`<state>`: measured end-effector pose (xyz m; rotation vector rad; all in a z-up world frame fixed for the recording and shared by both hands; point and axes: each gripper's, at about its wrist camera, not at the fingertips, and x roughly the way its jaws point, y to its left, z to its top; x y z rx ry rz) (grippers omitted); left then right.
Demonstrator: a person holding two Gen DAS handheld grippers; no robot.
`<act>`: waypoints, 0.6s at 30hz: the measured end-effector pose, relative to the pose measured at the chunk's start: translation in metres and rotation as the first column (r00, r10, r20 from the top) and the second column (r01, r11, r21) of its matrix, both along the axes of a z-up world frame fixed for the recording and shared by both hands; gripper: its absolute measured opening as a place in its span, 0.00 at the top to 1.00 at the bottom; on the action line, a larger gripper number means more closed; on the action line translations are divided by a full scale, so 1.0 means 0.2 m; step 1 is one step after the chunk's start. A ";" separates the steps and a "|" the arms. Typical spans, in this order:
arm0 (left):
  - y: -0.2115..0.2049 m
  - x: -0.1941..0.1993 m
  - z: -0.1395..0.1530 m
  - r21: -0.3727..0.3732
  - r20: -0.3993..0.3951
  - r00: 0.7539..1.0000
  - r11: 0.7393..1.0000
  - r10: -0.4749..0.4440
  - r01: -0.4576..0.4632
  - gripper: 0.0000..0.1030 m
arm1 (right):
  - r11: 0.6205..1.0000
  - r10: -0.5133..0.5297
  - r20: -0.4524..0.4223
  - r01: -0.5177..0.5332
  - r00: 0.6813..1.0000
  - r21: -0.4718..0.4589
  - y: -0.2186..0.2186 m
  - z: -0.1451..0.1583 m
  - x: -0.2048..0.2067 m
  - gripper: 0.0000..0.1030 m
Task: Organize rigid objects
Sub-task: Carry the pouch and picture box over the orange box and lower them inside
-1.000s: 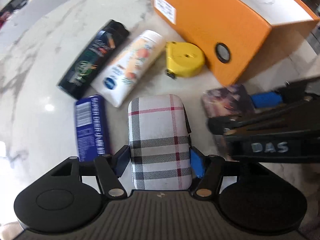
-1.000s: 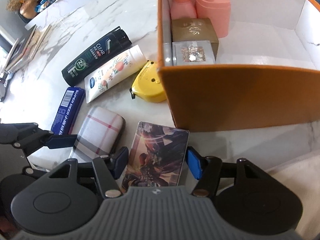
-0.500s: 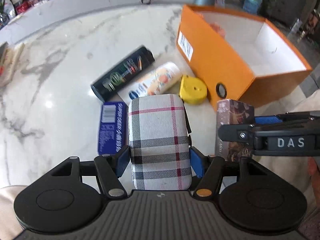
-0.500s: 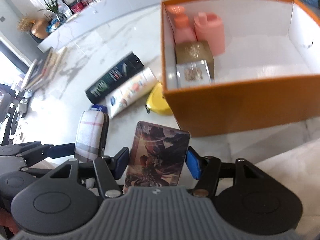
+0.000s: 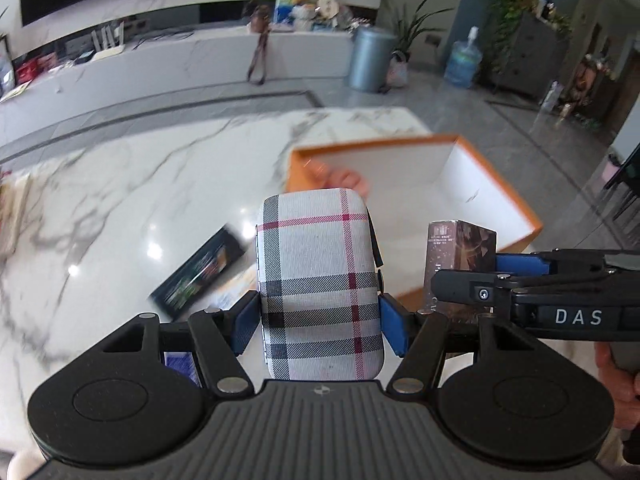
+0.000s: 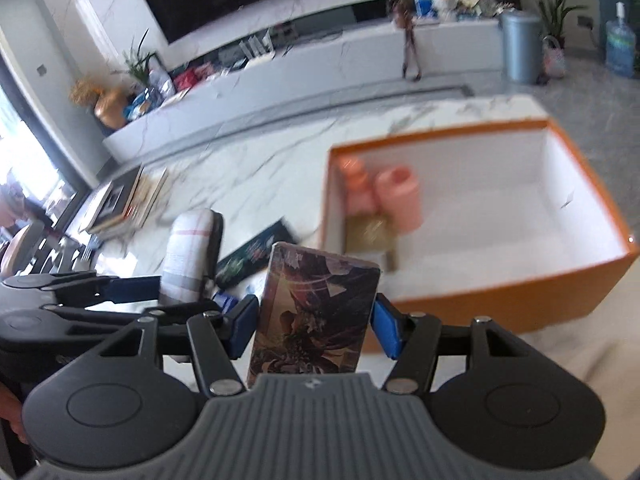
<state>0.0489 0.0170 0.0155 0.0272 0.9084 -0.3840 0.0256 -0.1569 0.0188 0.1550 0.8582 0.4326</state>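
Plaid fabric case [image 5: 320, 280] pinched in left gripper [image 5: 318, 320], printed box [image 6: 316, 312] in right gripper [image 6: 314, 330]; orange box [image 6: 592, 188], right of frame, partly filled; black bottle [image 5: 200, 274] left on table.

Bright daylight all round, strongest from the blown-out window at the far left of the right wrist view. White glare spots sit on the marble table [image 5: 120, 216] left of the orange box [image 5: 516, 216]. The table, box and dark bottle [image 5: 198, 272] are smeared with motion blur, while the plaid case [image 5: 320, 280] in front of the box stays sharp. Heavy fisheye bending toward the edges, with dark corners.
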 end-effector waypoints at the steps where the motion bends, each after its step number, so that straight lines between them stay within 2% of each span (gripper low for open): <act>1: -0.04 0.04 0.01 -0.006 0.003 1.000 1.000 -0.013 0.013 0.29 | 1.000 -0.013 0.008 0.013 1.000 0.000 -0.04 0.02 0.02 0.40; 5: -0.24 0.17 0.01 -0.005 0.017 0.998 0.998 -0.056 0.056 0.29 | 0.998 -0.062 0.039 0.063 0.997 -0.025 -0.21 0.11 0.14 0.40; 7: -0.33 0.24 -0.01 -0.028 -0.004 0.998 0.998 -0.063 0.063 0.29 | 0.996 -0.073 0.056 0.076 0.996 -0.053 -0.28 0.14 0.21 0.40; 13: -0.52 0.46 -0.19 -0.105 -0.182 0.983 0.994 -0.003 -0.017 0.29 | 0.989 -0.112 0.019 0.114 0.993 -0.089 -0.46 0.10 0.43 0.40; 18: -0.66 0.56 -0.35 -0.080 -0.289 0.957 0.995 0.027 -0.053 0.29 | 0.988 -0.115 -0.022 0.112 0.993 -0.108 -0.55 0.01 0.58 0.40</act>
